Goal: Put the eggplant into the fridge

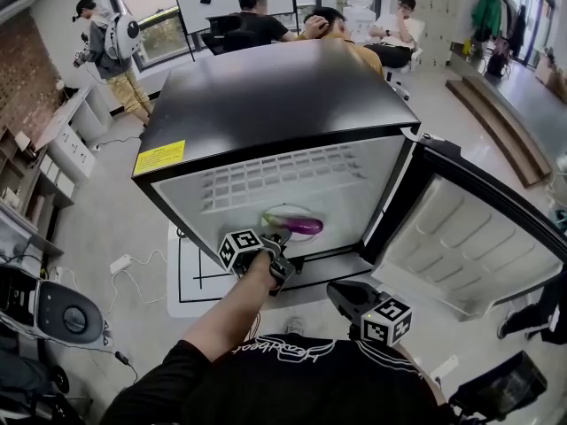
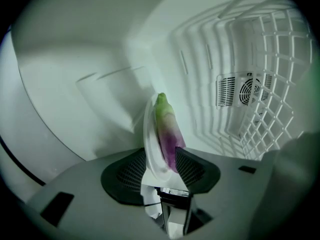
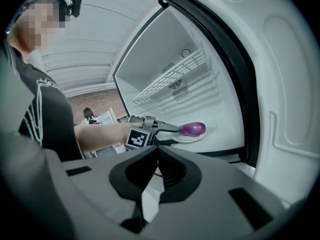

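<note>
A purple eggplant (image 1: 303, 227) with a green stem end lies on a small white plate (image 1: 285, 212) on the floor of the open fridge (image 1: 266, 96). My left gripper (image 1: 283, 237) reaches into the fridge, open, its jaws straddling the plate's near edge. From the left gripper view the plate (image 2: 152, 146) and the eggplant (image 2: 167, 131) stand between the pads (image 2: 132, 171). The right gripper view shows the eggplant (image 3: 193, 129), the plate (image 3: 192, 138) and the left gripper (image 3: 175, 134) from the side. My right gripper (image 1: 341, 295) (image 3: 159, 151) hangs shut outside, before the fridge's front, holding nothing.
The fridge door (image 1: 461, 246) swings wide to the right. A white wire shelf (image 1: 275, 180) spans the fridge above the plate; a fan vent (image 2: 245, 90) sits in the back wall. The fridge stands on a white mat (image 1: 190, 277). Several people are behind it, cables (image 1: 133, 264) lie left.
</note>
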`<action>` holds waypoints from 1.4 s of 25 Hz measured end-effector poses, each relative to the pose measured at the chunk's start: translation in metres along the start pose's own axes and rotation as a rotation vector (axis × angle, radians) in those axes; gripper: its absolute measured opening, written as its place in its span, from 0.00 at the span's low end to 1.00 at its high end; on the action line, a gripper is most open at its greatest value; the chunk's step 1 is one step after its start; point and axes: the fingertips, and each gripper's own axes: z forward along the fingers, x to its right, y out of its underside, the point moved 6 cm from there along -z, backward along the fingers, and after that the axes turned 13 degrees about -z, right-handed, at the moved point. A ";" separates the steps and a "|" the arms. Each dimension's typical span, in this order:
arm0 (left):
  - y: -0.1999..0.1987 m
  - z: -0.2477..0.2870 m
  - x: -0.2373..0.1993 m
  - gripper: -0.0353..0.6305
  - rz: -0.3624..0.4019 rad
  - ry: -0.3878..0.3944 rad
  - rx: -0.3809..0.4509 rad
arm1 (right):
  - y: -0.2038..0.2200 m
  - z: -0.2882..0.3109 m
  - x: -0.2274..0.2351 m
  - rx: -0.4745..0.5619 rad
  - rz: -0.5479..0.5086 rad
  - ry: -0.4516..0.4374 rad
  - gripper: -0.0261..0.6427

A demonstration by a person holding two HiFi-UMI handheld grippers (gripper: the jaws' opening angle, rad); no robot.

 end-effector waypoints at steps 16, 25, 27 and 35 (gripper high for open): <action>0.030 -0.033 -0.032 0.30 -0.031 -0.028 -0.074 | 0.008 -0.010 -0.022 -0.010 -0.010 -0.027 0.05; 0.058 -0.058 -0.035 0.30 0.140 0.043 -0.097 | 0.014 -0.023 -0.033 -0.028 -0.021 -0.040 0.05; 0.068 -0.068 -0.029 0.30 0.220 0.087 -0.098 | 0.012 -0.029 -0.038 -0.030 -0.022 -0.040 0.05; 0.122 -0.118 -0.011 0.29 0.561 0.245 -0.118 | 0.012 -0.059 -0.058 -0.010 -0.046 -0.040 0.05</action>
